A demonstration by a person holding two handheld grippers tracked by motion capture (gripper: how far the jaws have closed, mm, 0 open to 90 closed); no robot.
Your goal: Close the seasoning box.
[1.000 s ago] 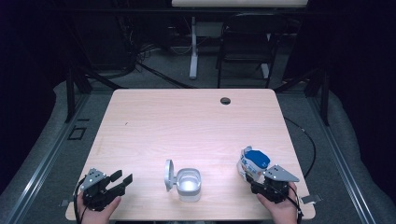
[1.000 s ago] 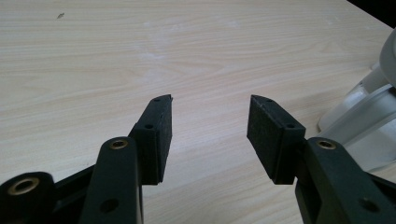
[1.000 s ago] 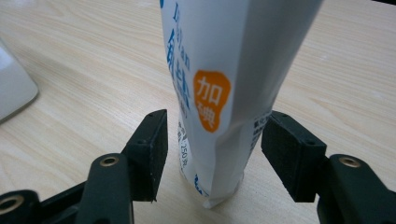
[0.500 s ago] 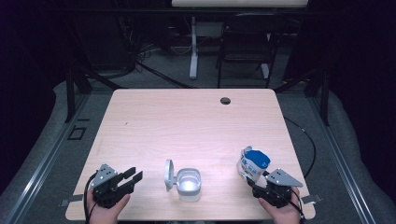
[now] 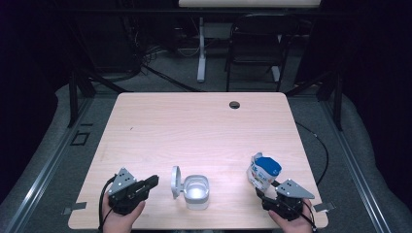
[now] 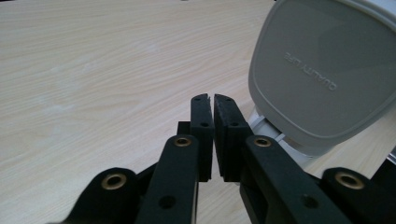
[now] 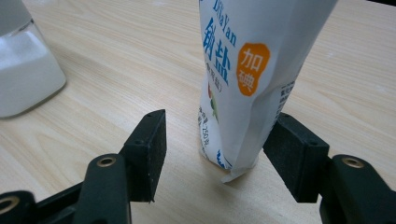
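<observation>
The left tongs [image 6: 213, 100] have just been closing and are now sitting pressed together, pinching nothing, just left of the one jar [image 5: 197, 191]. Its one lid [image 6: 322, 74] is standing open, upright, just beyond their tips. The right tongs [image 7: 219, 135] are standing spread around the one pouch [image 7: 247, 70], right of the jar, upright on the counter [image 5: 194, 126].

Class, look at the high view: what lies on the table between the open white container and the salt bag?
Nothing: between the container and the salt bag, the high view shows bare table.
</observation>
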